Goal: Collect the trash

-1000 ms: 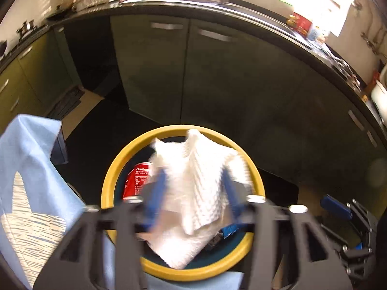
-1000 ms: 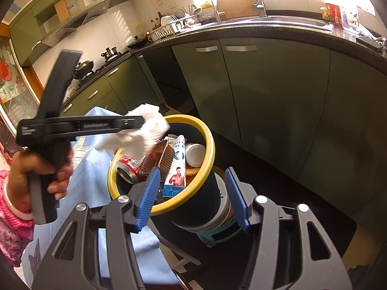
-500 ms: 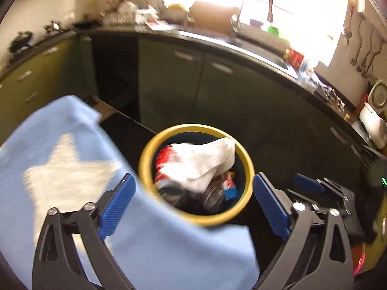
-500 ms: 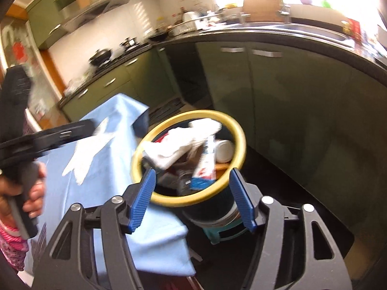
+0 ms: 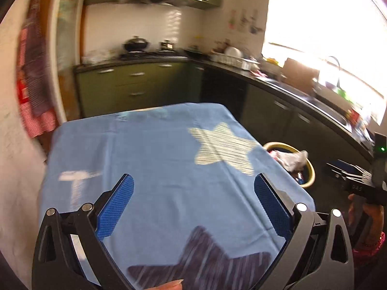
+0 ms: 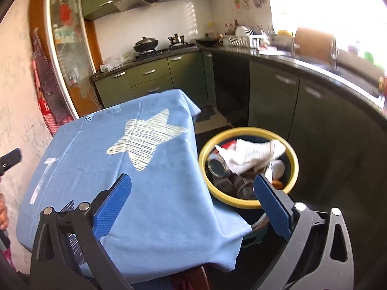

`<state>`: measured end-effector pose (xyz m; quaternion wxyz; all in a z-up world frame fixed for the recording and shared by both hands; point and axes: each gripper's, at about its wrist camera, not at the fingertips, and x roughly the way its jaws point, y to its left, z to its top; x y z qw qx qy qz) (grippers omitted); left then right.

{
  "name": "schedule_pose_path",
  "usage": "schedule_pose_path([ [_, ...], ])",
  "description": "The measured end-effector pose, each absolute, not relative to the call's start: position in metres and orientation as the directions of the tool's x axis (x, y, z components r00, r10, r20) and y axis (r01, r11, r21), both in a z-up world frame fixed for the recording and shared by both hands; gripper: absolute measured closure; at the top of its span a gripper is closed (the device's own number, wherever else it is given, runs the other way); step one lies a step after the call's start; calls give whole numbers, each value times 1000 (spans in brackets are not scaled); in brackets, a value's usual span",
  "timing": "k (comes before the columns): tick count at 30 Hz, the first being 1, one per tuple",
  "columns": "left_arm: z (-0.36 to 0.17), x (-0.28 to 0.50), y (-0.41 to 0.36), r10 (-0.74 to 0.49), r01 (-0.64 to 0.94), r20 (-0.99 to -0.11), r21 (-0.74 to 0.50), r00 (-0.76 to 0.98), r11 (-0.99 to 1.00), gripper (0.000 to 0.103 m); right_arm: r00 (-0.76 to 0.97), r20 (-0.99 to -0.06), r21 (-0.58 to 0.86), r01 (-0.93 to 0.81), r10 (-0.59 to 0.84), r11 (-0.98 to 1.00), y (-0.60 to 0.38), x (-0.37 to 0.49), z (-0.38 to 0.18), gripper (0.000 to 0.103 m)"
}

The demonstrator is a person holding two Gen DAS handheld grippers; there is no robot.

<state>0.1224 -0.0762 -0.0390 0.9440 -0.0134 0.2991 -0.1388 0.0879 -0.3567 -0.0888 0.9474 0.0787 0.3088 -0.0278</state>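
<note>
With both hands pulled back over the blue cloth [image 6: 150, 193], the bin [image 6: 293, 162] sits on the floor just beside the table's right edge, stuffed with a white tissue [image 6: 251, 154] and cans [image 6: 216, 166]. From the right gripper [image 6: 192, 194] it lies at about one o'clock, close; from the left gripper [image 5: 193, 199] at about two o'clock, farther off (half hidden by the cloth). The right hand is the nearer. Both grippers' jaws have just been opening and now stand wide, nothing between them. No trash shows on the cloth, so collecting looks about done.
</note>
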Motion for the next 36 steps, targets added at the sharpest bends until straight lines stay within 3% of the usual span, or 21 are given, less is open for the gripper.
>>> schedule_pose_path([
  [8,-23,72,-1,-79,51,-479,-71,874,996,5,846,-529,52,101,-58,994,-328,67,-55,7],
  [18,3,40,6,-98,71,-401,-81,911,994,5,871,-485,25,102,-77,995,-320,38,-38,7],
  [36,3,27,-4,-128,96,-416,-99,900,990,5,878,-476,39,84,-56,996,-317,35,-37,7],
])
